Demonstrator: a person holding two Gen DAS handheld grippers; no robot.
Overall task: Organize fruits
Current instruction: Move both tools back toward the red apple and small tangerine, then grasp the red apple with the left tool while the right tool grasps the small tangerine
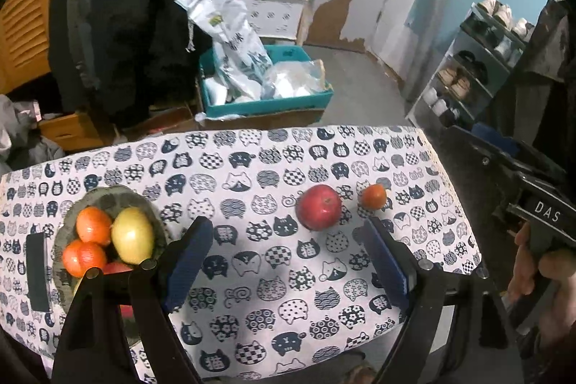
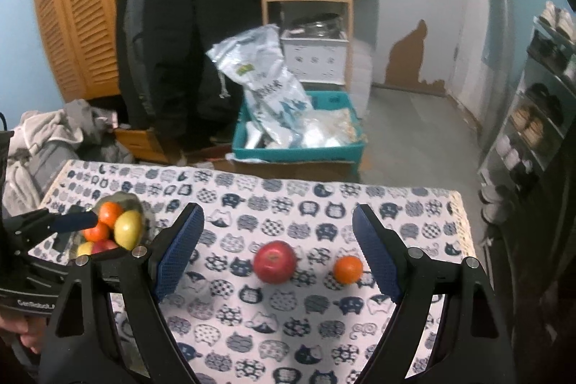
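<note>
Red apple (image 1: 319, 207), orange tangerine (image 1: 373, 196), blue-and-white cat-print tablecloth (image 1: 273, 276), teal box (image 1: 266, 103)

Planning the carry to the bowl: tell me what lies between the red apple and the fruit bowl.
Only bare cat-print tablecloth lies between the red apple and the fruit bowl; the right wrist view shows it, with that gripper's own finger overlapping the stretch.

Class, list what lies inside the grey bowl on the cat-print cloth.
The bowl holds two oranges, a yellow-green fruit and a red fruit. The left claw's arm covers its near side, so more may be hidden.
</note>
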